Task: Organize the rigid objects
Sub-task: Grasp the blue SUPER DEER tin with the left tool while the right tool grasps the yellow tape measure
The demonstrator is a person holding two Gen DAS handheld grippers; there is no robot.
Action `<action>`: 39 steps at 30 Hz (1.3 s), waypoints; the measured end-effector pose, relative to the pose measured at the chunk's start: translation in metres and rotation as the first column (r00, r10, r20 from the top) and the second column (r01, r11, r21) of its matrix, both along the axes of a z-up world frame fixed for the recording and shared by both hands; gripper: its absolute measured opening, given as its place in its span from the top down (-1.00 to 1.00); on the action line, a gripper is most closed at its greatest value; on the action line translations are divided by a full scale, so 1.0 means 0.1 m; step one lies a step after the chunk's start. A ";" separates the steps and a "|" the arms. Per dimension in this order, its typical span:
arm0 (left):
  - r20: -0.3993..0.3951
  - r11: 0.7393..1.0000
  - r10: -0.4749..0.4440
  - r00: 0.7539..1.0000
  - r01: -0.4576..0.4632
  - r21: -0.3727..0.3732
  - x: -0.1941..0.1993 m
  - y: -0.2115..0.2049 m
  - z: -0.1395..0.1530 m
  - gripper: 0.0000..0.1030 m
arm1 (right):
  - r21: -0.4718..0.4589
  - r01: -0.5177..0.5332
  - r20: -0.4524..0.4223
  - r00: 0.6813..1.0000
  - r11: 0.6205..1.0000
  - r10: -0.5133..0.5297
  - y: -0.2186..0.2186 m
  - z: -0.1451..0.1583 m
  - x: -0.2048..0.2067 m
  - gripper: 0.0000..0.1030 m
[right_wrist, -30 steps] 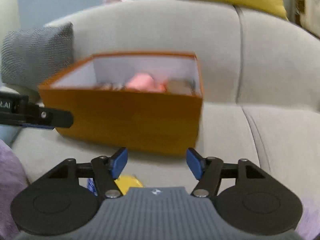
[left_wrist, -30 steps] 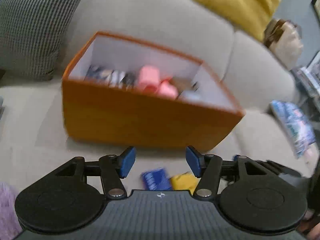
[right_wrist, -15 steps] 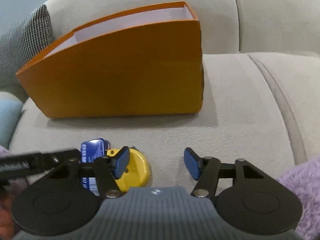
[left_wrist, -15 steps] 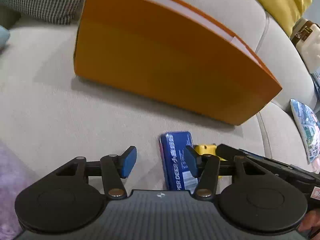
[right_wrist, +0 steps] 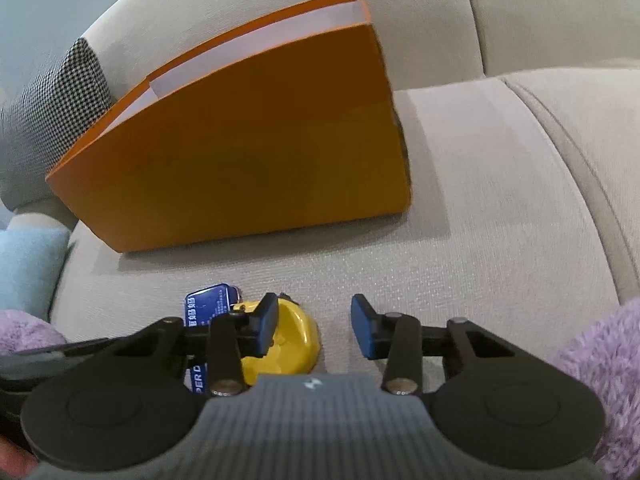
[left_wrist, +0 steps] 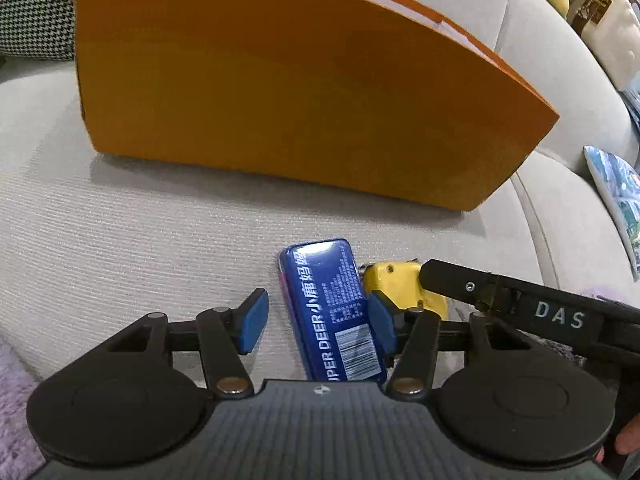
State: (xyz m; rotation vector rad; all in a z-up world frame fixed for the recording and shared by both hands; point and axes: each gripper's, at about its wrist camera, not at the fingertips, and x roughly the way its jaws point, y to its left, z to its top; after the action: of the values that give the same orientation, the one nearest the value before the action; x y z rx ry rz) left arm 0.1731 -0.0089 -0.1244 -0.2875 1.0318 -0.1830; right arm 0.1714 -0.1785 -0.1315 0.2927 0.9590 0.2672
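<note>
A blue "SUPER DEER" tin (left_wrist: 334,312) lies flat on the grey sofa seat in front of the orange box (left_wrist: 280,92). My left gripper (left_wrist: 316,320) is open and low over the tin, which lies between the fingers, close to the right pad. A yellow rounded object (right_wrist: 294,346) lies right beside the tin (right_wrist: 208,304). My right gripper (right_wrist: 315,330) hangs over it with jaws closing; its left finger overlaps the yellow object and the pads are not pressing on it. One right-gripper finger (left_wrist: 452,282) reaches over the yellow object (left_wrist: 394,280). The inside of the box (right_wrist: 248,152) is hidden.
A houndstooth cushion (right_wrist: 48,120) leans behind the box on the left. Purple fluffy fabric (right_wrist: 600,364) lies at the near right and near left of the seat. There is a light blue cushion (right_wrist: 28,268) on the left, and a cream bag (left_wrist: 604,32) and printed cushion (left_wrist: 616,196) on the right.
Both grippers have sunk toward the seat and tipped down. The box's contents have dropped out of sight. The tin now sits between the left fingers. The right jaws have narrowed over the yellow object.
</note>
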 end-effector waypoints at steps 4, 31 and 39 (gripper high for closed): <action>-0.011 1.000 -0.006 1.000 0.006 0.002 0.04 -0.05 0.01 -0.06 | 0.047 -0.008 -0.051 0.999 0.999 0.010 -0.04 -0.04 0.02 0.17; -0.141 0.976 0.085 0.986 -0.110 -0.187 -0.04 0.18 -0.12 0.05 | 0.139 -0.003 -0.153 0.988 0.990 0.025 -0.06 -0.15 0.10 0.14; -0.124 0.970 0.113 0.986 -0.137 -0.202 -0.07 0.20 0.01 0.41 | 0.152 -0.002 -0.133 0.991 0.988 0.023 -0.12 -0.13 0.05 0.17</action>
State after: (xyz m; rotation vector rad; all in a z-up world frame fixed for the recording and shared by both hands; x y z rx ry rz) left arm 0.1663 0.0114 -0.1236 -0.5585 1.1032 -0.1628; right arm 0.1769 -0.1902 -0.1440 0.4488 1.0757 0.3360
